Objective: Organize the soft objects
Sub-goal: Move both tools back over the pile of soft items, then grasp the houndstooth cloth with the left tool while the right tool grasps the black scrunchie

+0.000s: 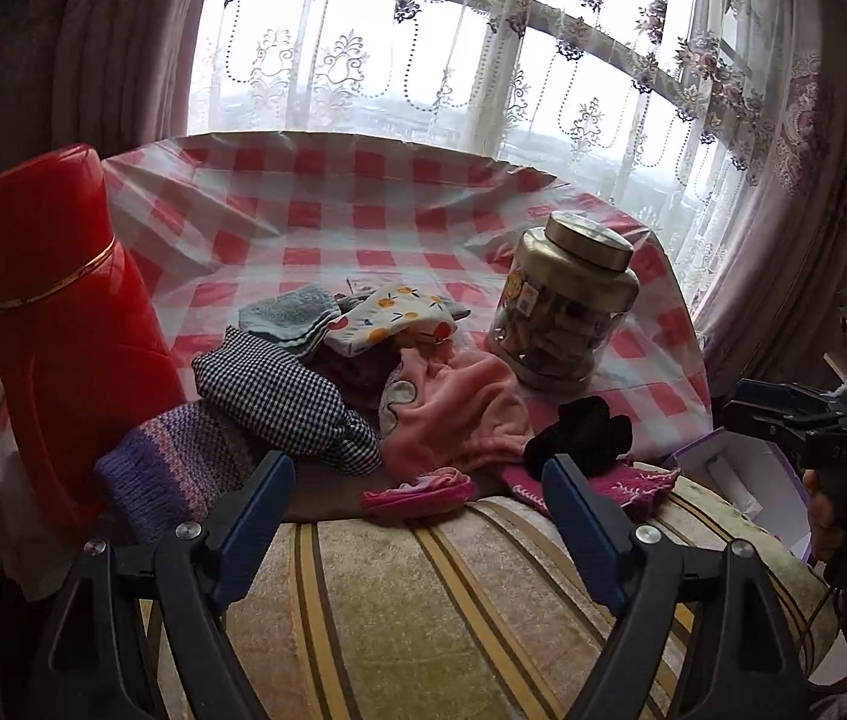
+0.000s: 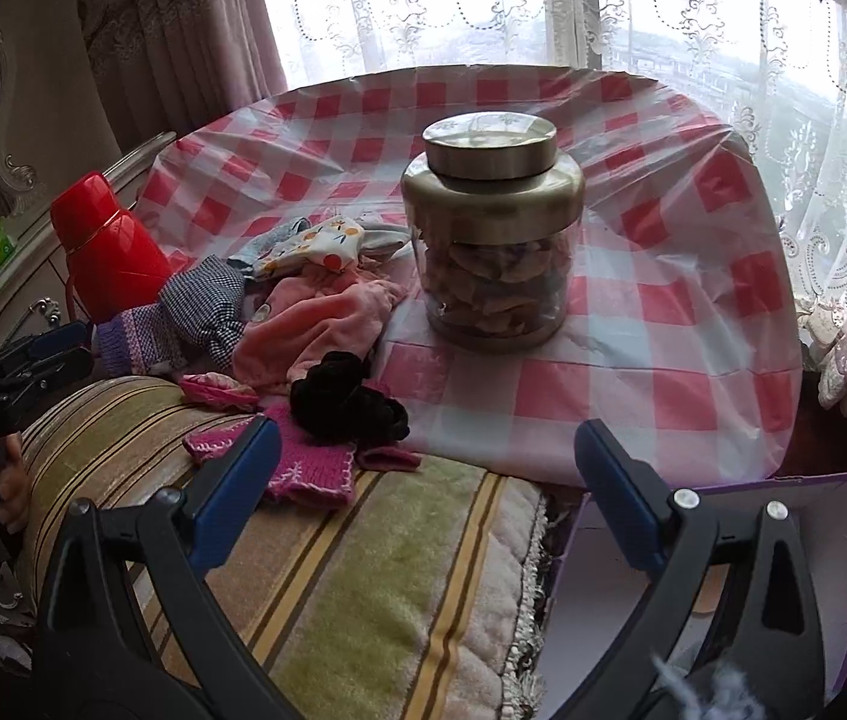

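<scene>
A heap of soft things lies where the checked table meets a striped cushion [image 1: 423, 612]: a blue towel [image 1: 291, 318], a fruit-print cloth [image 1: 387, 318], a houndstooth cloth [image 1: 285, 396], a purple knit [image 1: 171, 468], a pink fleece [image 1: 459, 414], a black piece [image 2: 345, 396], a magenta knit [image 2: 309, 468] and a small pink sock [image 1: 417, 492]. My left gripper [image 1: 417, 474] hovers open just short of the sock, holding nothing. My right gripper [image 2: 426, 438] is open too, near the magenta knit and black piece, with nothing between its fingers.
A glass jar with a metal lid [image 2: 492, 228] stands on the red-checked tablecloth [image 2: 663, 312] right of the heap. A red thermos [image 1: 63, 324] stands at its left. An open purple-and-white box [image 2: 813, 540] sits beside the cushion on the right. Lace curtains hang behind.
</scene>
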Demonstrator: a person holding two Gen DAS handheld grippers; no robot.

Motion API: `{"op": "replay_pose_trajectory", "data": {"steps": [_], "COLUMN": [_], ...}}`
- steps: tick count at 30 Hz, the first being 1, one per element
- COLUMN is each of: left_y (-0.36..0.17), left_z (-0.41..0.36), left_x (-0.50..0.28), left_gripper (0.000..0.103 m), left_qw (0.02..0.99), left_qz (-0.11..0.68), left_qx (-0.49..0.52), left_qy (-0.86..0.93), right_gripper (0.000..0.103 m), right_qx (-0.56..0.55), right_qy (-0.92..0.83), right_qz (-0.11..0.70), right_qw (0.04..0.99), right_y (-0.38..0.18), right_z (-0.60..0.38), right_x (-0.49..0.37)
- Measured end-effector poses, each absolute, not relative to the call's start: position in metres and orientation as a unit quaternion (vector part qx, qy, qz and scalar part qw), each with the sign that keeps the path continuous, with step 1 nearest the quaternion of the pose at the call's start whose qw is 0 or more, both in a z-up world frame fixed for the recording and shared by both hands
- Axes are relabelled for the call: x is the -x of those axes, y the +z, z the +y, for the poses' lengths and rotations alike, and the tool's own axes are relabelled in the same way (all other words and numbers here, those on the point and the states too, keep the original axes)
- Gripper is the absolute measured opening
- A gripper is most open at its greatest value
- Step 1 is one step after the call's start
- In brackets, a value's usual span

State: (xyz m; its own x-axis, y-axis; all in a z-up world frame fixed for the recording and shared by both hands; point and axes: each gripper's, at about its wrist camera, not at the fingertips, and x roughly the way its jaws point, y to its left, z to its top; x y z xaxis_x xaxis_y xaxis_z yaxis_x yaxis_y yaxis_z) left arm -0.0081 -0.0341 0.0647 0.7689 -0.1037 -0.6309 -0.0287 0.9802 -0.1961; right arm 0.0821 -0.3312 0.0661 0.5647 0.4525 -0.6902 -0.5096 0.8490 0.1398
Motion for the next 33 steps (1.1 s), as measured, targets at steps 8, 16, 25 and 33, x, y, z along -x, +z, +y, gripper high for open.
{"op": "replay_pose_trajectory", "data": {"steps": [8,16,25,33], "left_y": [0.056,0.05,0.04,0.003], "left_z": [-0.004,0.03,0.035,0.036], "left_x": [0.004,0.004,-0.025,-0.082], "left_gripper": [0.086,0.085,0.082,0.076], "left_qw": [0.926,0.916,0.897,0.842], "left_qz": [0.355,0.361,0.398,0.472], "left_qx": [0.126,0.164,0.185,0.263], "left_qy": [0.002,0.063,0.051,0.015], "right_gripper": [0.099,0.099,0.099,0.099], "right_qx": [0.072,0.101,0.128,0.126], "right_qy": [0.304,0.326,0.349,0.349], "right_qz": [0.412,0.446,0.466,0.487], "right_qw": [0.856,0.827,0.803,0.791], "right_y": [0.049,0.033,0.014,-0.002], "right_z": [-0.288,-0.256,-0.218,-0.207], "right_x": [-0.097,-0.117,-0.139,-0.154]}}
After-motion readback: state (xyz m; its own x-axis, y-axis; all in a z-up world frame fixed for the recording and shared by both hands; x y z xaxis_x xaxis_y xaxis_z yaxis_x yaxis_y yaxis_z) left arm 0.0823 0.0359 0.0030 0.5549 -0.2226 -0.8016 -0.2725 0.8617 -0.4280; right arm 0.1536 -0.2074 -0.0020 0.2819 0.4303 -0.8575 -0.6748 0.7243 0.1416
